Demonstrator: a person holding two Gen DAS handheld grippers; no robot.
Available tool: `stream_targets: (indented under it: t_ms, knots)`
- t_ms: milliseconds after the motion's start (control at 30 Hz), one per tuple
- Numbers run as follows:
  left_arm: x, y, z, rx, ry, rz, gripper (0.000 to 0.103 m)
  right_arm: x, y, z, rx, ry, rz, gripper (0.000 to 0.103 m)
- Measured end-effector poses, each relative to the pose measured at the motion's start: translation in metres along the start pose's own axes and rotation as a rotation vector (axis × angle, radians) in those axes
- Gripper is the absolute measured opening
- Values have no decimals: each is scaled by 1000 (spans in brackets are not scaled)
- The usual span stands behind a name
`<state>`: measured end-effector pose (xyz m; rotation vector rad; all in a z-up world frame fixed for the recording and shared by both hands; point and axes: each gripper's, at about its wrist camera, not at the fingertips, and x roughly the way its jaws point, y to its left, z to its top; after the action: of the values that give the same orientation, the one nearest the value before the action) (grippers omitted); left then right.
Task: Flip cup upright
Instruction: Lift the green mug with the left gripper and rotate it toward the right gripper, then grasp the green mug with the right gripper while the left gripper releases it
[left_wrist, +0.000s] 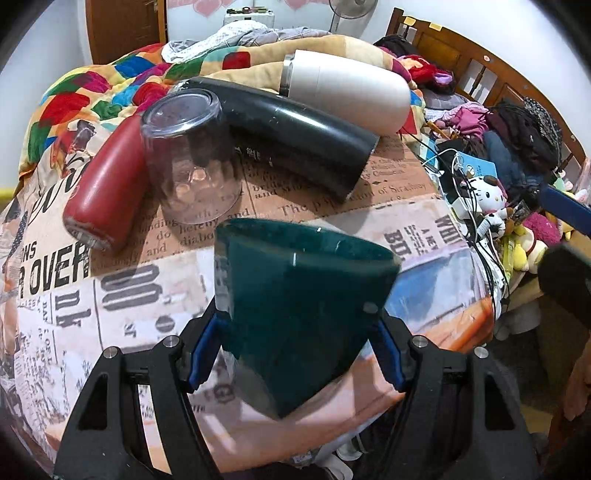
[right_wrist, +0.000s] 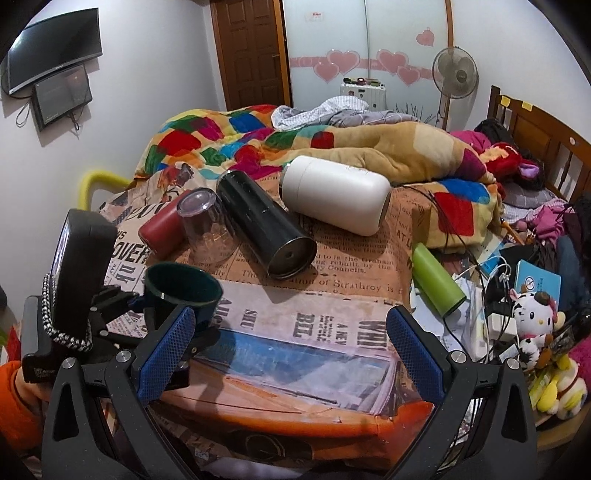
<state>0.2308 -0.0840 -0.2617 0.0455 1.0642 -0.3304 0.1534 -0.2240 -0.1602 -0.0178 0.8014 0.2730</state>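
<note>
My left gripper (left_wrist: 297, 347) is shut on a dark green cup (left_wrist: 299, 306) and holds it above the newspaper-print cloth, open mouth up and tilted a little. In the right wrist view the same cup (right_wrist: 181, 291) shows at the left, rim up, held by the left gripper (right_wrist: 147, 306). My right gripper (right_wrist: 291, 354) is open and empty over the front part of the cloth, to the right of the cup. A clear glass (left_wrist: 192, 162) stands upside down on the cloth behind the cup; it also shows in the right wrist view (right_wrist: 207, 225).
A red bottle (left_wrist: 107, 184), a black flask (left_wrist: 291, 136) and a white flask (left_wrist: 347, 88) lie on their sides behind the glass. A green bottle (right_wrist: 436, 280) lies at the cloth's right edge. Cables, plush toys (right_wrist: 532, 317) and clutter fill the right side. A quilt (right_wrist: 258, 144) lies behind.
</note>
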Motion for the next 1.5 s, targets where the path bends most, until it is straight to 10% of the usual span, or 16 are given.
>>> stream_targets:
  t_ms: [500,900,1500]
  knots:
    - [11,-4,-3,32,20,43,71,16,4,1,22,51,33,103]
    - [-62,38,-37,-59,-119,109,75,21,32,10,24,77,87,103]
    - [-116,113,-91,-245,-234,289,75,106,69,-1,125,335,216,96]
